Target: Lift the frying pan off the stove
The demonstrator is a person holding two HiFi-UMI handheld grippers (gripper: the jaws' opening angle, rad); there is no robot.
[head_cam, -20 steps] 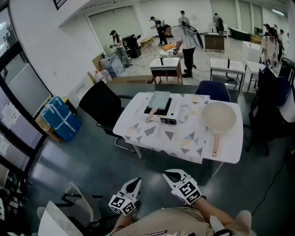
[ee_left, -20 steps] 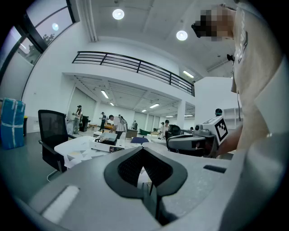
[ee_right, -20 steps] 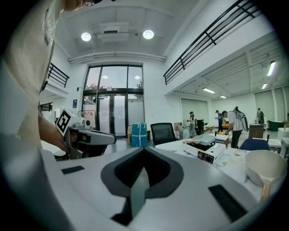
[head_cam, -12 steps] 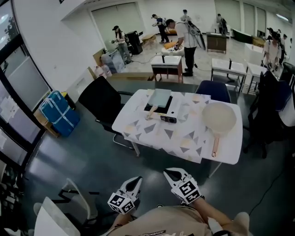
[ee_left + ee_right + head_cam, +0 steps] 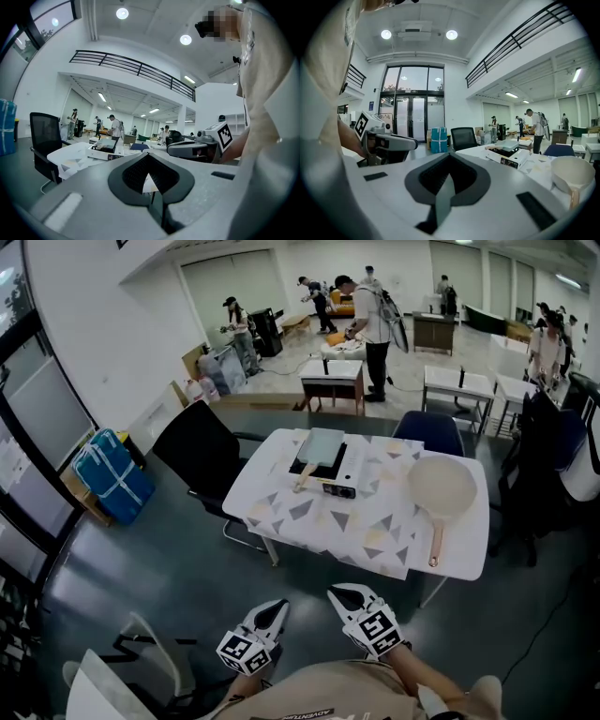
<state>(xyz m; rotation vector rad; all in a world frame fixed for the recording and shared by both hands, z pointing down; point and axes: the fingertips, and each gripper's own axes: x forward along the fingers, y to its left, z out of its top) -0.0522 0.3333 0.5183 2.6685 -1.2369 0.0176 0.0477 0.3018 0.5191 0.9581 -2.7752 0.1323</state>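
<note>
A square grey-green frying pan (image 5: 324, 444) with a wooden handle (image 5: 304, 479) sits on a black portable stove (image 5: 330, 476) on the white patterned table (image 5: 309, 517). In the left gripper view, pan and stove (image 5: 106, 146) show small and far off. Both grippers are held close to my body, well short of the table. My left gripper (image 5: 273, 608) is shut and holds nothing. My right gripper (image 5: 341, 595) is also shut and holds nothing. The right gripper view shows the stove (image 5: 506, 157) beyond the jaws.
A round cream pan (image 5: 442, 489) with a wooden handle lies on the table's right side. A black office chair (image 5: 203, 457) stands at the table's left and a blue chair (image 5: 428, 430) behind it. Open grey floor separates me from the table. Several people work in the background.
The head view has drifted slightly and the people at the back have shifted. Both grippers stay shut near my body; the pan has not moved.
</note>
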